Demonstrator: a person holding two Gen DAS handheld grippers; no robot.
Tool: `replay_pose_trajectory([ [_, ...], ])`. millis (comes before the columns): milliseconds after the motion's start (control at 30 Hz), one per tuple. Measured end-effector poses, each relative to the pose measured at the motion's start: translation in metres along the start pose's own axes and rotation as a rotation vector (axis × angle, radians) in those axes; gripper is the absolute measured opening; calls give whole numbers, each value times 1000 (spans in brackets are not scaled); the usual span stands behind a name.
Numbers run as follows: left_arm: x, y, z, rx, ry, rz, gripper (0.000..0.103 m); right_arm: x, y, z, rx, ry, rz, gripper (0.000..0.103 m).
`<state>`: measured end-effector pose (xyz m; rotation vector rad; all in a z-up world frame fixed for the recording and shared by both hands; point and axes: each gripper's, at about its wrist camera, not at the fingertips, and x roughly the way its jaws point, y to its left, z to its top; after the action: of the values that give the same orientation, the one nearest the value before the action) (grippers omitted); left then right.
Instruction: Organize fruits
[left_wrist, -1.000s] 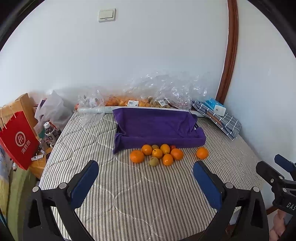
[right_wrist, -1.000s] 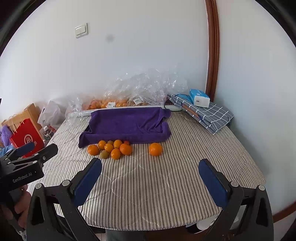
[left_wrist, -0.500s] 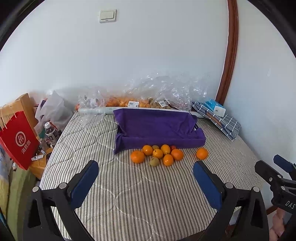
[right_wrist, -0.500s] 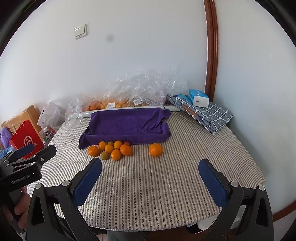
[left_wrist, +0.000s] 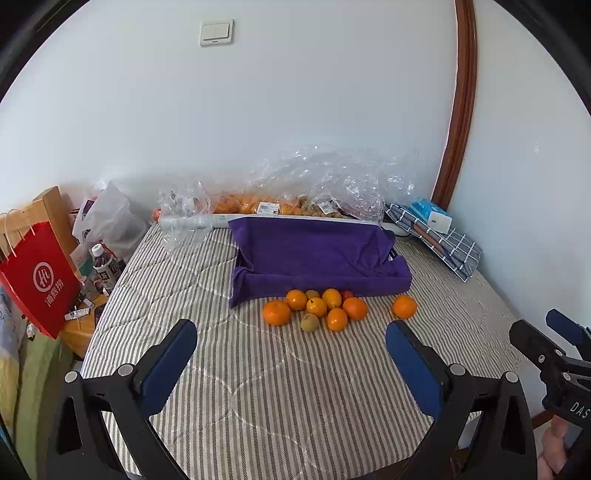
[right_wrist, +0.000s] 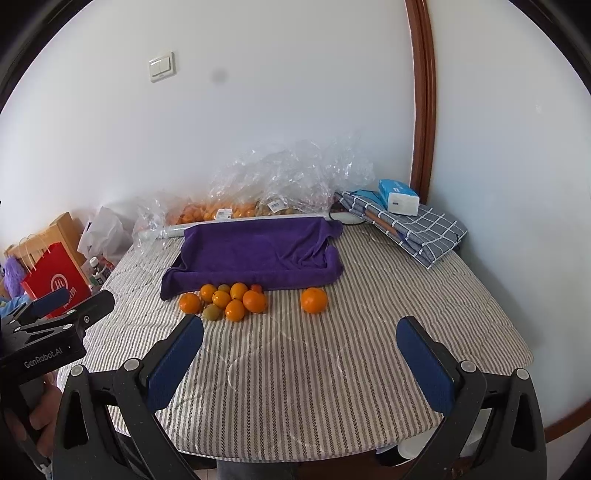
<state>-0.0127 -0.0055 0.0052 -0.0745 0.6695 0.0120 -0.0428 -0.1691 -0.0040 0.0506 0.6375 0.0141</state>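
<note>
A cluster of several oranges with one greenish fruit lies on the striped table in front of a tray lined with a purple towel. One orange lies apart to the right. My left gripper is open and empty, held above the near table, well short of the fruit. My right gripper is open and empty, also near the front edge. Each gripper shows at the edge of the other's view.
Clear plastic bags of fruit lie against the back wall behind the tray. A folded checked cloth with a tissue box sits at the back right. A red paper bag and bottles stand off the table's left side.
Both grippers have shifted very slightly; the fruit and tray sit a touch differently in view. Nothing was taken hold of or let go.
</note>
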Motion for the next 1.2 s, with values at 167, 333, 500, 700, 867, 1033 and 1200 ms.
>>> replay_pose_trajectory([
  [167, -2, 0, 1, -3, -5, -1, 103, 0, 3, -2, -6, 3, -4, 103],
  [333, -2, 3, 1, 2, -4, 3, 103, 1, 4, -3, 1, 4, 1, 103],
  [500, -2, 7, 3, -16, 0, -3, 103, 2, 7, -2, -1, 6, -1, 103],
  [700, -5, 8, 4, -7, -10, -3, 103, -1, 8, -1, -9, -6, -6, 103],
  [867, -6, 9, 4, -9, -11, -5, 103, 1, 10, 1, -19, 7, 11, 103],
  [1033, -5, 11, 8, -10, -15, -1, 103, 3, 9, 3, -14, 10, -11, 103],
  [1200, 1, 16, 10, -20, -38, 2, 103, 10, 5, 7, 5, -5, -18, 103],
])
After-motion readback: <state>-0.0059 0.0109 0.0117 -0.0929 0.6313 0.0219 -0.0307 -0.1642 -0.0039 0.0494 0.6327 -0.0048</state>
